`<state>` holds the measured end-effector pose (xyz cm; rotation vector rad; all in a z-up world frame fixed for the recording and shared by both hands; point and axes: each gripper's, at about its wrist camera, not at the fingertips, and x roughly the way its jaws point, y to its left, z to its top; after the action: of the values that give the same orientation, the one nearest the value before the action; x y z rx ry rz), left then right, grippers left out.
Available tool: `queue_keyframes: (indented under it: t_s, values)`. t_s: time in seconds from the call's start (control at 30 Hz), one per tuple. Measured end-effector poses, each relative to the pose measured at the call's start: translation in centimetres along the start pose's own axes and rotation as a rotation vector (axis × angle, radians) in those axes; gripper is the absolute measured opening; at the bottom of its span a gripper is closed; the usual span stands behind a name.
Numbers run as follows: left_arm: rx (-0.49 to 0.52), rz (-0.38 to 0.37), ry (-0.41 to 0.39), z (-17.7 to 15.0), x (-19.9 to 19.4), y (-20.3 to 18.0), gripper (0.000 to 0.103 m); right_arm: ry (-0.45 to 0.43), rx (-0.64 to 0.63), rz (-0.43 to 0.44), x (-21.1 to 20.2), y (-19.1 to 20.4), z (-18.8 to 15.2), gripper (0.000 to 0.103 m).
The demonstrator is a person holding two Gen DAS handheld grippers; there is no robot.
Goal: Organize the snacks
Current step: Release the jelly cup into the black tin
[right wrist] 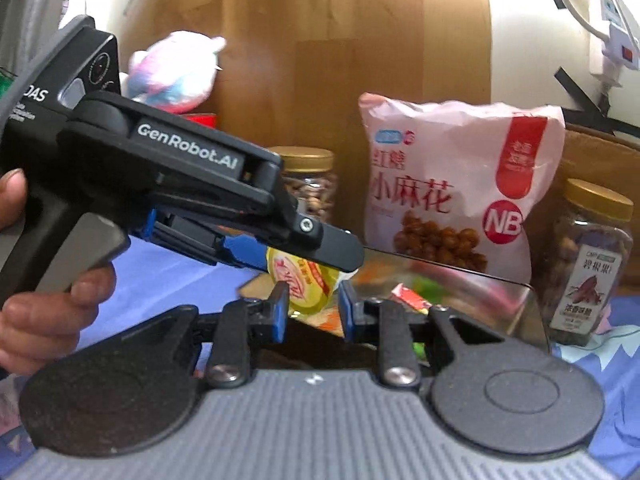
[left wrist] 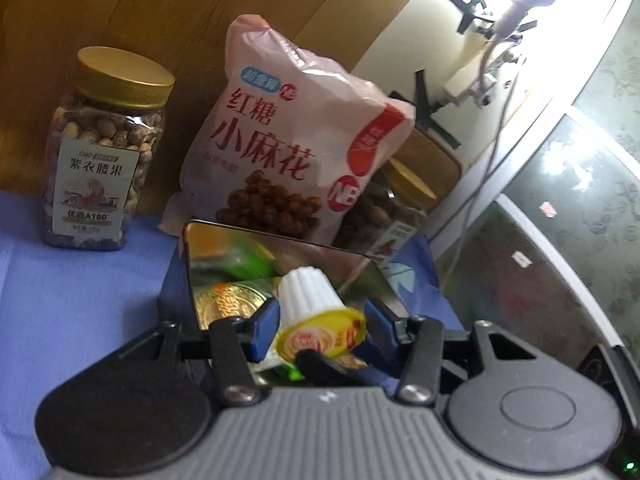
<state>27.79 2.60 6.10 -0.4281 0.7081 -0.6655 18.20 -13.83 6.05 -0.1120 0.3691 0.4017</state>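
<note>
While you hold both tools over the tin, step in hand: picking one snack out of the shiny rectangular metal tin [left wrist: 208, 240]. Sorting looks barely begun, since the tin appears full of mixed wrappers.
Task's thing: a small white ribbed plastic cup with a yellow foil lid [left wrist: 306, 296]. It is tipped on its side just above the tin's contents, with its lid towards your left camera.
Left gripper [left wrist: 322, 322]: the blue pads are set narrow, one on each side of the cup and touching it, so you hold it.
Right gripper [right wrist: 314, 310]: the fingers are narrow too and sit right at the same cup's lid. Neither view shows whether its pads press on the lid or merely sit in front of it.
Your hand [right wrist: 40, 280]: wrapped round the left tool's handle, as seen from the right camera.
Backdrop: a pink plastic bag of brown fried dough balls [left wrist: 296, 140] leans on the wooden panel. It stands between a clear plastic nut jar with a gold screw lid [left wrist: 100, 152] and a second gold-lidded jar [right wrist: 592, 264], all on the blue cloth [left wrist: 80, 300].
Next move, as a judgement: let one tool own the cup and draw the other clear. Then carry the cup to wherever its kind is gathered; that spot is not in view.
Risk: the ribbed cup tapers, so it may slip or pivot if you squeeze near the rim.
</note>
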Motion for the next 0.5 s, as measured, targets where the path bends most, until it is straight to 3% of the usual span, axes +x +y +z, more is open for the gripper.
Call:
queue_keyframes:
  t_s: [0.1,0.3,0.4,0.5]
  values:
    - [0.012,0.008,-0.017,-0.1,-0.4,0.1,0.052,-0.021,0.041,-0.025,-0.7,-0.9,-0.4,0.039]
    - [0.035,-0.012,-0.083,-1.4,-4.7,0.1,0.057,-0.021,0.137,0.004,-3.8,-2.3,-2.1,0.039]
    - [0.007,-0.007,-0.059,-3.3,-6.0,0.8,0.057,0.040,0.178,0.041,-5.0,-2.0,-3.7,0.040]
    - [-0.041,-0.033,0.006,-5.5,-5.8,1.3,0.057,0.117,0.198,0.089,-5.8,-1.2,-5.4,0.046]
